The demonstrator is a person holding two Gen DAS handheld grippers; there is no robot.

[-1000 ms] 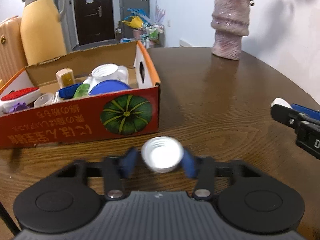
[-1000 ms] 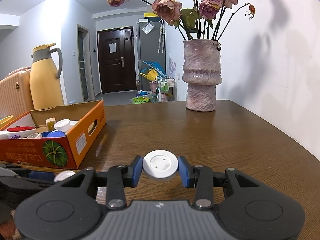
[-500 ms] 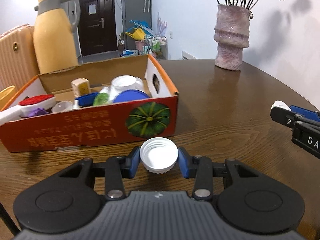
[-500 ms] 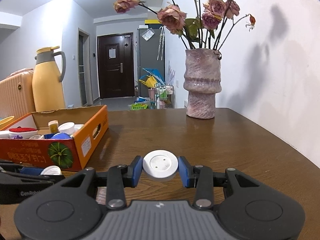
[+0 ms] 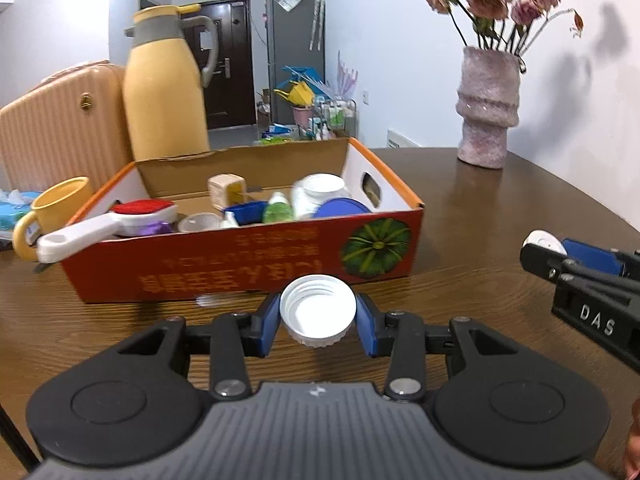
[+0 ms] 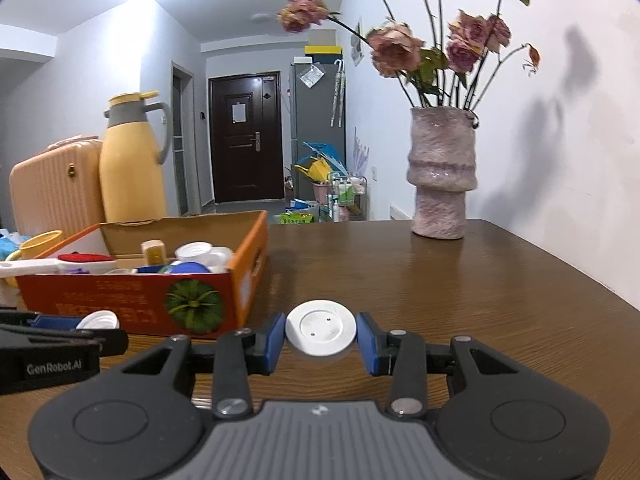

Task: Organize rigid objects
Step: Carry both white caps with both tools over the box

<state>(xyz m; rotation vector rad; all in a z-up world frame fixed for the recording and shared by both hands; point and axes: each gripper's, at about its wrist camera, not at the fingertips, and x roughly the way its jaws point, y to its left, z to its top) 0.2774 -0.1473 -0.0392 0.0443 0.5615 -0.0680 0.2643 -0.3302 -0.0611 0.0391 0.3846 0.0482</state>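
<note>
Gripping a white screw cap (image 5: 318, 311) in my left gripper (image 5: 318, 314), both blue pads pressed against its ribbed rim, threaded hollow facing the camera. It hangs over the dark wooden table (image 5: 500, 216), just short of the orange cardboard box (image 5: 248, 268) with the green pumpkin print, which sits at twelve o'clock. Inside the box: a red-topped white-handled brush (image 5: 108, 224), a small beige bottle (image 5: 226, 190), a white jar (image 5: 320, 194), a blue lid (image 5: 340, 208). A yellow mug (image 5: 52, 212) stands at ten o'clock beside the box, a yellow thermos jug (image 5: 164, 92) behind it at eleven, a pink vase (image 5: 488, 108) of dried roses at one.

My right gripper (image 6: 321, 334) pinches a white round disc (image 6: 321, 333) flat side toward the lens, pads tight on its edge, above bare table. From there the box lies at ten o'clock and the vase at one. Each gripper shows at the other's edge, cap and disc well apart.
</note>
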